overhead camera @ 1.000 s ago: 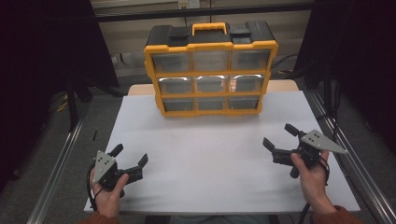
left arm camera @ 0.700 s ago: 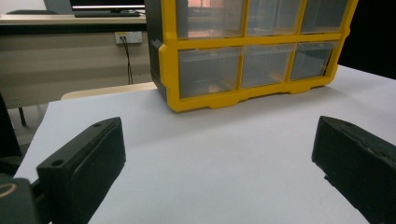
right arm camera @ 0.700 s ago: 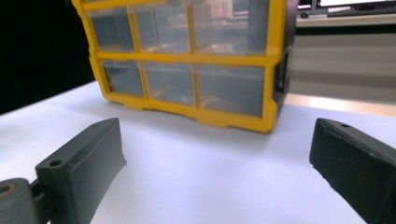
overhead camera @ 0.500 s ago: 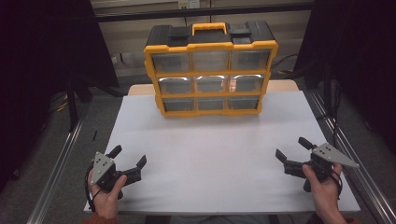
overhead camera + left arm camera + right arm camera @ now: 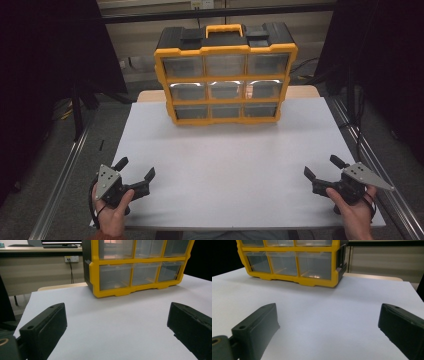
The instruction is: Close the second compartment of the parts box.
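High view: left tool point(image 5: 135, 168) held in left hand point(image 5: 112, 212) at near left corner of table point(image 5: 225, 160), jaws spread wide, nothing between them. Right tool point(image 5: 320, 167) held in right hand point(image 5: 355, 217) at near right corner, jaws likewise spread, empty. Grey three-cornered plate visible on top of each. Both tools low over white table surface, well apart from each other. Yellow-and-black drawer organizer point(image 5: 226, 75) standing upright well ahead of both tools, at far edge of table, roughly midway between them; three rows of three clear drawers, black top with yellow handle. Drawer contents not readable.

Left gripper view: left tool point(image 5: 117, 322) jaws wide apart, bare white table point(image 5: 112, 327) between them. Drawer organizer point(image 5: 135, 272) ahead and slightly right of tool axis, near left corner of its base closest. Clear drawers look pale, contents unclear. Desk with monitor base and wall socket in background beyond table.

Right gripper view: right tool point(image 5: 328, 325) jaws wide apart, gripping nothing, white table point(image 5: 324, 315) between them. Drawer organizer point(image 5: 294, 262) ahead and left of tool axis, bottom drawer row and yellow frame visible, black side panel facing right.
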Tool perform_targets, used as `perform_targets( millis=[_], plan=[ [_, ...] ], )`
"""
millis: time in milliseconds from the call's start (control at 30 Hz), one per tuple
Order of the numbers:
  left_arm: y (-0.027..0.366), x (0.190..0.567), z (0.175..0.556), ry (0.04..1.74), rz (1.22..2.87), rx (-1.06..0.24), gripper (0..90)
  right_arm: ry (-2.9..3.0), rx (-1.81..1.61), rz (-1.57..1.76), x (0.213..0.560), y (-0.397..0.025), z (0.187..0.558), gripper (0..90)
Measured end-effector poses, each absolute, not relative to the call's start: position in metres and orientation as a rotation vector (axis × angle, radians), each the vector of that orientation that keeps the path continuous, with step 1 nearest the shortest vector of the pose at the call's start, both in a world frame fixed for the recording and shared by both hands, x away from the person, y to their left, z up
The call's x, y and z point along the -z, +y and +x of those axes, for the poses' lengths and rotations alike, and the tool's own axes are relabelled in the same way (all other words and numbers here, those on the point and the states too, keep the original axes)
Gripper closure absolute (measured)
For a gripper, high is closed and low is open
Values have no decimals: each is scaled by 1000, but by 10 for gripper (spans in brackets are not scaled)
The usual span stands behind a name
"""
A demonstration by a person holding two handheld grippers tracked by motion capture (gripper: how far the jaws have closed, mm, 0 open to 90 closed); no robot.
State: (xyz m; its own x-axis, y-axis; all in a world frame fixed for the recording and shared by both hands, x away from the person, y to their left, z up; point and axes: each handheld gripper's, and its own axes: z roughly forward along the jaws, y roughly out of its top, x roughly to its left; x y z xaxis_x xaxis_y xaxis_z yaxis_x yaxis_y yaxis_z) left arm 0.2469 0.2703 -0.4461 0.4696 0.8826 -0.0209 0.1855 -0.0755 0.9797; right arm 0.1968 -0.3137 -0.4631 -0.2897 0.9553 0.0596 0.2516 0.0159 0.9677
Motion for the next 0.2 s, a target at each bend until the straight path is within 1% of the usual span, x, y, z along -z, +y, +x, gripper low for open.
perform_targets(
  millis=[200],
  plan=[
    [270,444,249,949,1561,-741,28,1609,-1314,1258,462,-311,200,34]
  ],
)
